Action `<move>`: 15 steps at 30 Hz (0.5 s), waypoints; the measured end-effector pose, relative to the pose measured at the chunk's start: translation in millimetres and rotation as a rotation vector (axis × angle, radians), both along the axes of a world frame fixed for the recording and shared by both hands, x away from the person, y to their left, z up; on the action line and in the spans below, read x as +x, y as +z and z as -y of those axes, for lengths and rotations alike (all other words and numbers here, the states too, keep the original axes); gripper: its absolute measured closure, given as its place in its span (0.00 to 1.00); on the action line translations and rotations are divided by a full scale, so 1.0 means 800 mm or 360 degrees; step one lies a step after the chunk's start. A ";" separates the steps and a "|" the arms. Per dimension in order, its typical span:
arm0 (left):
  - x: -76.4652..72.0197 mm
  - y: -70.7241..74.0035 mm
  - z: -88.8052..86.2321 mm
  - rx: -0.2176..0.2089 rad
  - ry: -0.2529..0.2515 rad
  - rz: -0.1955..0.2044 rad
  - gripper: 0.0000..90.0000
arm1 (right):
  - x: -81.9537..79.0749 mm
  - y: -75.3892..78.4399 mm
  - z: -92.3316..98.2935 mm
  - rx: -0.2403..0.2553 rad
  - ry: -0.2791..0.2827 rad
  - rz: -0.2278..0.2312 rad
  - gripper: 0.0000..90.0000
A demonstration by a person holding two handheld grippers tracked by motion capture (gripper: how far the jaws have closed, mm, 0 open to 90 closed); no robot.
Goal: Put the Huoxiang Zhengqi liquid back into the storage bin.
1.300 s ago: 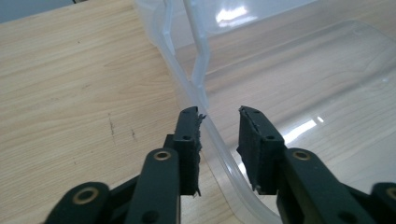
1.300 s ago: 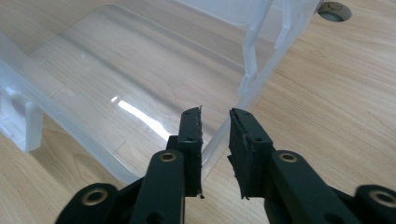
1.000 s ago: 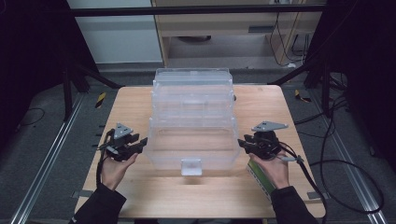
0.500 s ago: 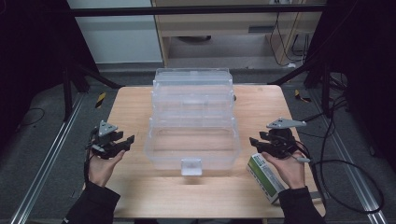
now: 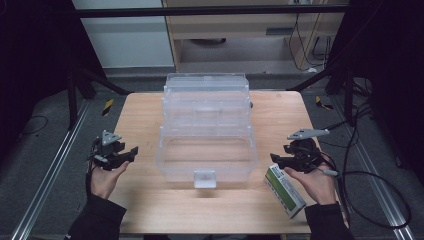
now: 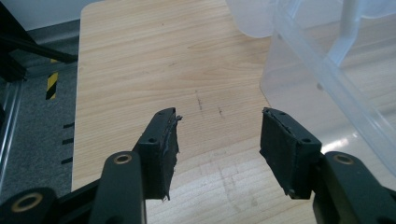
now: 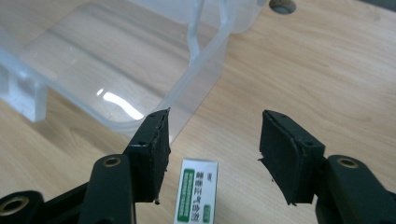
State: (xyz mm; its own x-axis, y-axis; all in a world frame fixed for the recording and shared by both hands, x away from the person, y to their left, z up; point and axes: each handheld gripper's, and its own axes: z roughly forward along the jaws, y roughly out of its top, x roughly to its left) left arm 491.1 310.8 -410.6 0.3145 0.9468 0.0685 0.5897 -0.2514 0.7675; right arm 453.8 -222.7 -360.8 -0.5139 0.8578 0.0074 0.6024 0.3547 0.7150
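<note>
A clear plastic tiered storage box [image 5: 206, 131] stands open in the middle of the wooden table [image 5: 142, 117], its white latch facing the front. My left gripper [image 5: 129, 152] hovers to its left, apart from it. Its jaws have just been opening, with nothing between them [image 6: 219, 116]; the box wall [image 6: 322, 79] shows at right. My right gripper [image 5: 275, 161] sits to the right of the box and has also just been opening, empty [image 7: 215, 119]. A green and white carton [image 5: 284, 190] lies flat on the table under that hand; its end [image 7: 197, 191] shows below the gap, untouched.
Bare wood lies to the left of the box and along the table's front edge. Metal rails run along the floor on both sides of the table. Cables trail on the floor at right. A small hole [image 7: 281, 5] marks the tabletop beyond the box corner [image 7: 116, 56].
Both hands drew outward from the box sides, left gripper leftward, right gripper rightward. Both pairs of jaws stand wider. The carton now shows beside the right hand.
</note>
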 end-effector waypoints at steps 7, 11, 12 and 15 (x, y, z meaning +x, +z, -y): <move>0.005 -0.006 -0.009 0.0015 0.0033 -0.0039 0.48 | -0.006 0.007 0.006 -0.0074 -0.0010 -0.0051 0.47; 0.005 -0.005 -0.009 0.0024 0.0031 -0.0040 0.47 | -0.010 0.012 0.005 -0.0114 0.0007 -0.0110 0.47; 0.005 -0.006 -0.009 0.0026 0.0032 -0.0040 0.47 | -0.011 0.013 0.005 -0.0122 0.0007 -0.0135 0.47; 0.005 -0.007 -0.011 0.0030 0.0037 -0.0047 0.47 | -0.014 0.013 0.004 -0.0165 0.0018 -0.0168 0.47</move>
